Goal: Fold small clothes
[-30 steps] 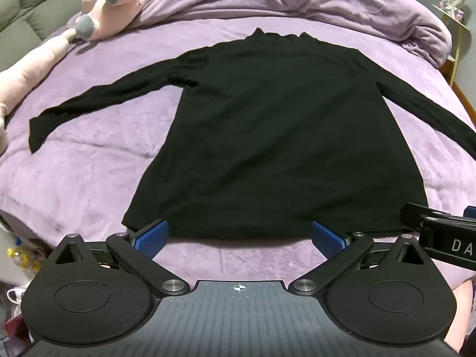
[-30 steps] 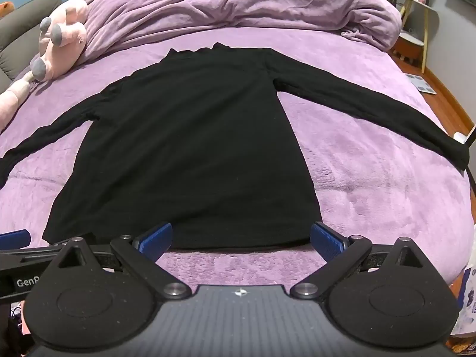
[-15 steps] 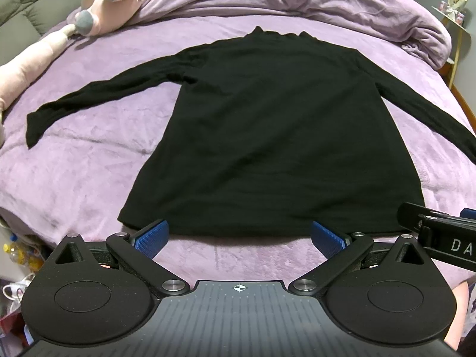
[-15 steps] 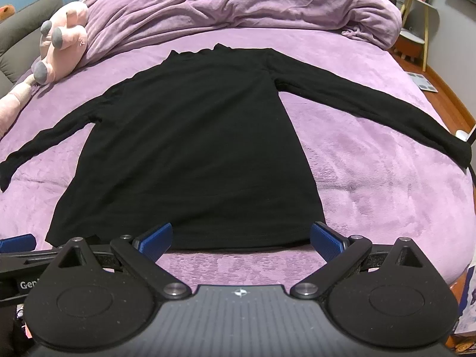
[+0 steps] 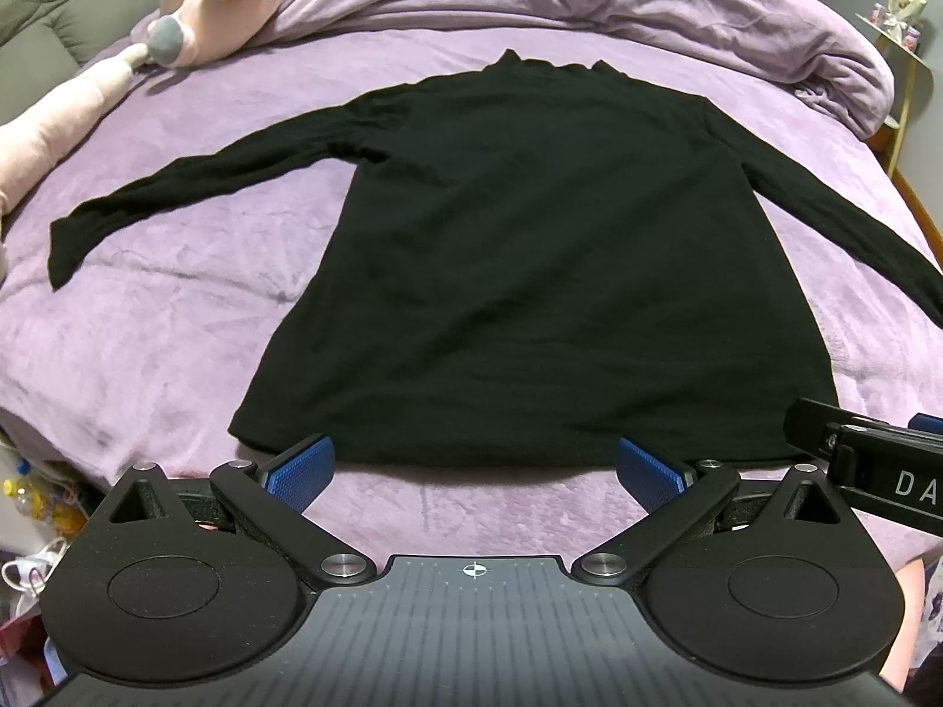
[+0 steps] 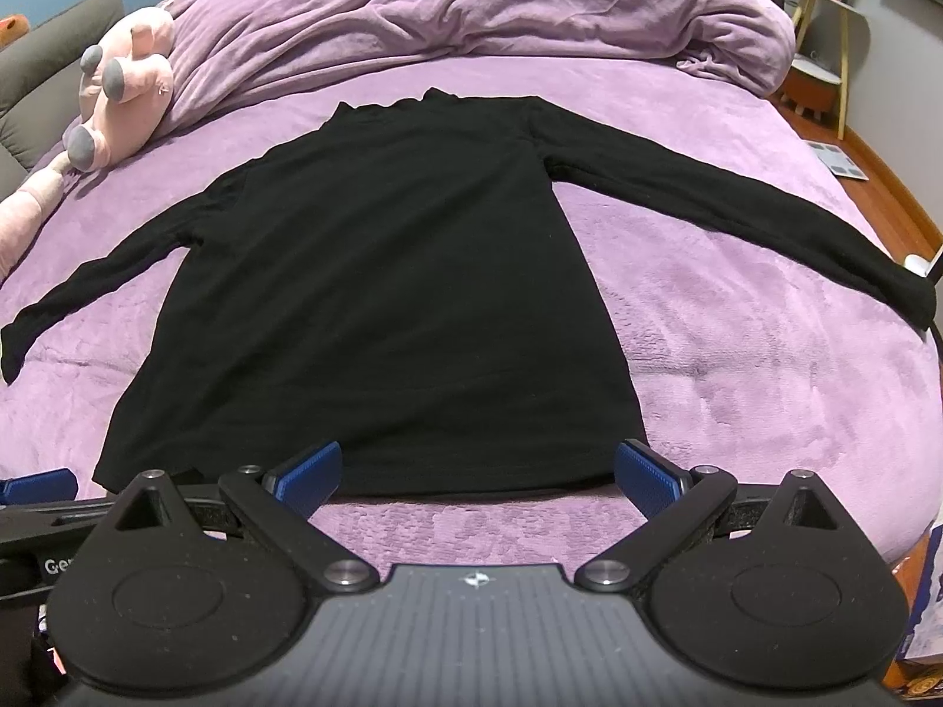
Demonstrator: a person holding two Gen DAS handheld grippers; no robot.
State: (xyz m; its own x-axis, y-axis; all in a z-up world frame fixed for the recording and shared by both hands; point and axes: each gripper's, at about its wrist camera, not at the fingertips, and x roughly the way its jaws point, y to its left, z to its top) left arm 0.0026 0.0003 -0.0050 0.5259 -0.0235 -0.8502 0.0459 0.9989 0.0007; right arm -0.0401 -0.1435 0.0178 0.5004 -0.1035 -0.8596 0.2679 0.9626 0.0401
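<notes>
A black long-sleeved top [image 5: 530, 271] lies flat on the purple bed [image 5: 147, 306], collar far, hem near, both sleeves spread out sideways. It also shows in the right wrist view [image 6: 389, 294]. My left gripper [image 5: 474, 468] is open and empty, just short of the hem, toward its left half. My right gripper [image 6: 477, 471] is open and empty, just short of the hem near its right corner. Each gripper's body shows at the edge of the other's view.
A bunched purple duvet [image 5: 589, 6] lies across the far end of the bed. A pink plush toy [image 5: 218, 6] sits at the far left beside a grey headboard cushion [image 5: 53, 17]. A small side table [image 6: 825, 47] stands at the far right. Clutter lies on the floor at the near left.
Both grippers have pulled back slightly from the top, so the hem sits a little farther from the fingertips. The top has not moved. Both grippers stay open.
</notes>
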